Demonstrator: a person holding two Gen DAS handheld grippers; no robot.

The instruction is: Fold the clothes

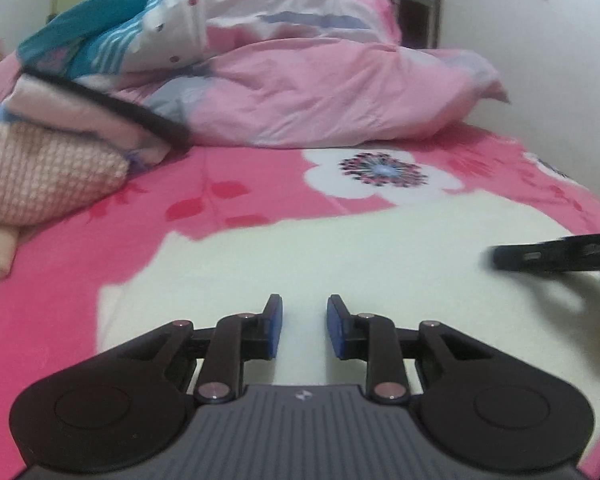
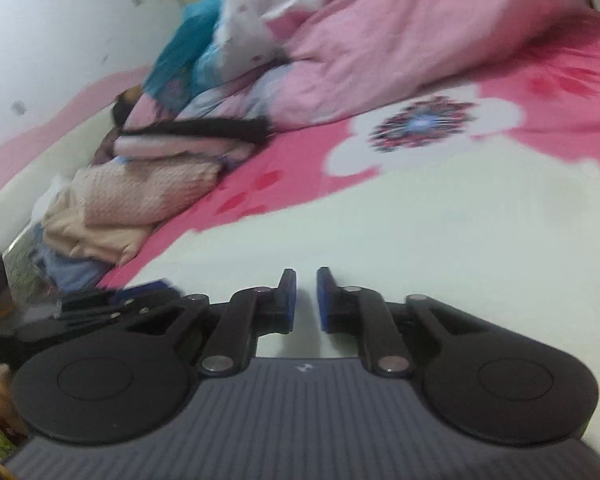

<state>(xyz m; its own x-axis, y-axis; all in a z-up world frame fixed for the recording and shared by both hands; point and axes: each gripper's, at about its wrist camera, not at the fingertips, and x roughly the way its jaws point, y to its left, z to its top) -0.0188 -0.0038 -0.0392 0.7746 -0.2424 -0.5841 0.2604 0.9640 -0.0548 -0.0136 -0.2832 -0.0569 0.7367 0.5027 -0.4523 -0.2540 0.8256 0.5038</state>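
- Two grippers hover over the cream patch of the bed sheet (image 1: 340, 256); neither holds cloth.
- Left gripper (image 1: 303, 330): jaws parted, with a clear gap and nothing between them.
- Right gripper (image 2: 306, 300): a narrow slit shows between its pads (image 2: 287, 300), empty; effectively closed.
- Clothes: a folded stack (image 2: 140, 196) lies at the sheet's left side, well apart from both grippers, beside the heaped pink quilt (image 1: 320, 92).
- Risk: the stack is soft and layered; a pinch on one edge would probably drag the upper pieces askew.
- Risk: the two grippers sit close together; crossing paths could cause a knock.
- Risk: both views are blurred, so aim at any hem is uncertain.
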